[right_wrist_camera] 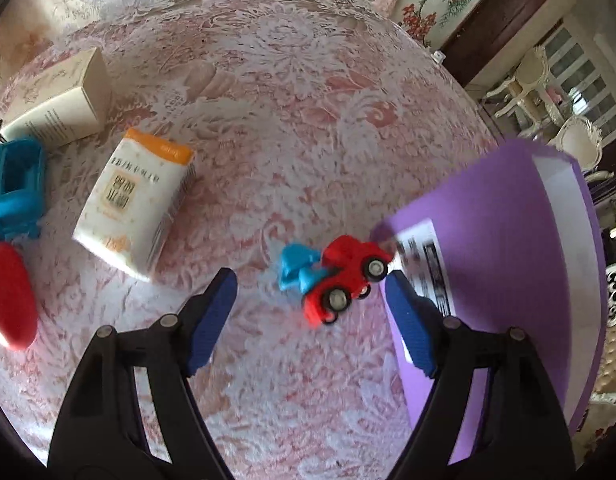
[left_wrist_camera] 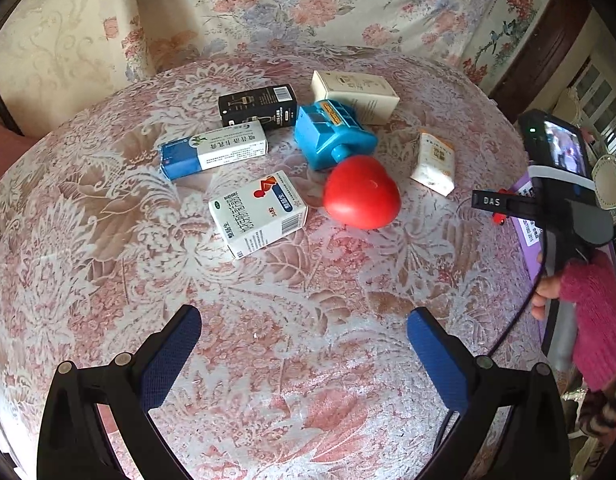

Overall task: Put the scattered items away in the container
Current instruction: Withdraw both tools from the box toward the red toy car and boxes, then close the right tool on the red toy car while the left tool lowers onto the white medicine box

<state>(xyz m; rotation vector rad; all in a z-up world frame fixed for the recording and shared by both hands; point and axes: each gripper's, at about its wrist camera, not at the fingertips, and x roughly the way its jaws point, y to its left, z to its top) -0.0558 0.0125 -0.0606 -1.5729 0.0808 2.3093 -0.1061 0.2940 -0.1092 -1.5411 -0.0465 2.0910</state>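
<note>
On the lace tablecloth (right_wrist_camera: 308,100) our right gripper (right_wrist_camera: 311,292) hangs open and empty around the red toy loader (right_wrist_camera: 343,276), beside the purple container (right_wrist_camera: 507,240); next we must close on it.

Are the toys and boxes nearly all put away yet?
Not yet. Nothing looks put away: the red heart, the blue toy and the boxes still lie on the table. The right gripper, jaws open and empty, is by the little red truck beside the purple container.

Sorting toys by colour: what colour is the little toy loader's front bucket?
Light blue, on a red toy loader; clearest in the right wrist view.
</note>
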